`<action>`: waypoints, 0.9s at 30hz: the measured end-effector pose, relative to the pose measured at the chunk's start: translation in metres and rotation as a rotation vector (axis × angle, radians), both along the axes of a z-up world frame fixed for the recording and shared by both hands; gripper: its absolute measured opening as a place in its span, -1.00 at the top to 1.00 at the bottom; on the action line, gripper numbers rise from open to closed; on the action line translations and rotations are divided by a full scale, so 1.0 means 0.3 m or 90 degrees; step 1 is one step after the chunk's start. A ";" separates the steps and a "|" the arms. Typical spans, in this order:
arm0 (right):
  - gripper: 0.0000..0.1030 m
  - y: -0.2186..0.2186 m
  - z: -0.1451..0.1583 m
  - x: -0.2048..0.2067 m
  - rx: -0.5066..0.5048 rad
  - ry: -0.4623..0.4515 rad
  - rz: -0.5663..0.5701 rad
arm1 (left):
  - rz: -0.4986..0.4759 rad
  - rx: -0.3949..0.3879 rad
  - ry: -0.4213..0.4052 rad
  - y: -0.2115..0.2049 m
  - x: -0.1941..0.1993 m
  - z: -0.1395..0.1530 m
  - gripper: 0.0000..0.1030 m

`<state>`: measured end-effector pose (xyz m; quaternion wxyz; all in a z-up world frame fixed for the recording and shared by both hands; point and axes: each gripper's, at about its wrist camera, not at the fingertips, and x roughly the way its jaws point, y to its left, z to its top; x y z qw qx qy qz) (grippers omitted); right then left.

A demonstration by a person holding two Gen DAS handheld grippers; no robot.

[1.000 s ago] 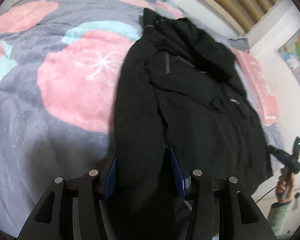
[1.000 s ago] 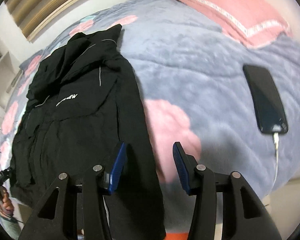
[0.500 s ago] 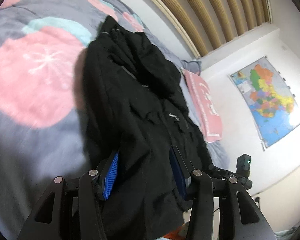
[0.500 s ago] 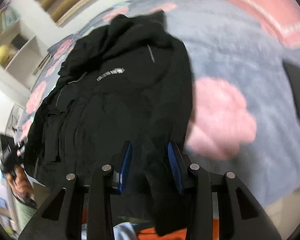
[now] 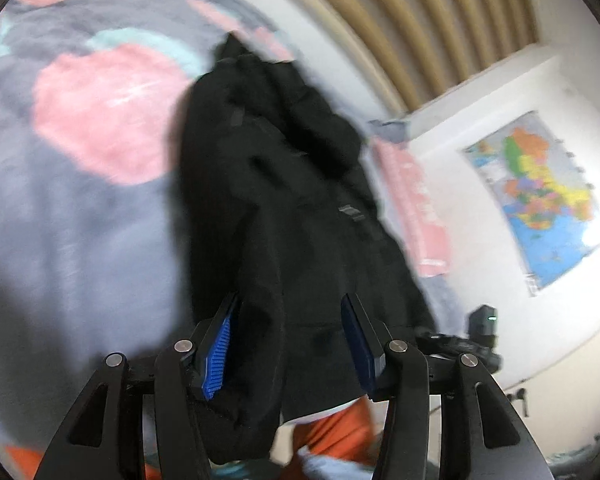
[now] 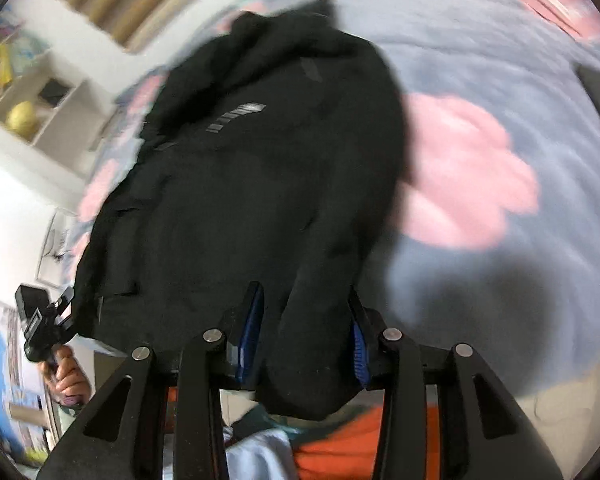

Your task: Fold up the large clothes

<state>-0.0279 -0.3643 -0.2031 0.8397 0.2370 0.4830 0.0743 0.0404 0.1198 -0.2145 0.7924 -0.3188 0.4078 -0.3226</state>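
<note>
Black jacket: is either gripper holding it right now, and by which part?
Both. The left gripper and the right gripper each clamp the black jacket at its near bottom hem, one toward each corner.

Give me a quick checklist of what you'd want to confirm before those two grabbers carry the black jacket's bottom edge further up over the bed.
1. Left gripper has fabric between its blue pads: ok, the black jacket fills the gap.
2. Right gripper has fabric too: ok, a thick bunch of jacket sits between its pads.
3. Both grips tight enough to hold: cannot tell, the pictures are blurred.
4. Hem lifted off the blanket: ok, the held edge hangs free below the pads.
5. Hood end resting on the bed: ok in both views.
6. Phone clear of the jacket: ok, it lies apart at the right edge.
</note>
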 end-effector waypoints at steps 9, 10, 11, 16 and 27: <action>0.14 0.000 -0.098 -0.007 -0.054 0.067 -0.029 | 0.021 0.103 0.016 -0.074 0.006 -0.051 0.00; 0.14 -0.004 -0.098 -0.018 -0.044 0.063 -0.030 | 0.036 0.141 0.011 -0.069 -0.015 -0.044 0.00; 0.14 -0.005 -0.095 -0.022 -0.042 0.059 -0.028 | 0.044 0.161 0.006 -0.064 -0.031 -0.039 0.00; 0.60 0.015 -0.045 -0.001 -0.060 0.033 -0.023 | 0.074 0.192 0.021 -0.036 -0.030 -0.035 0.68; 0.65 -0.077 0.262 0.112 0.011 -0.098 -0.006 | 0.094 0.037 -0.097 0.089 0.082 0.259 0.83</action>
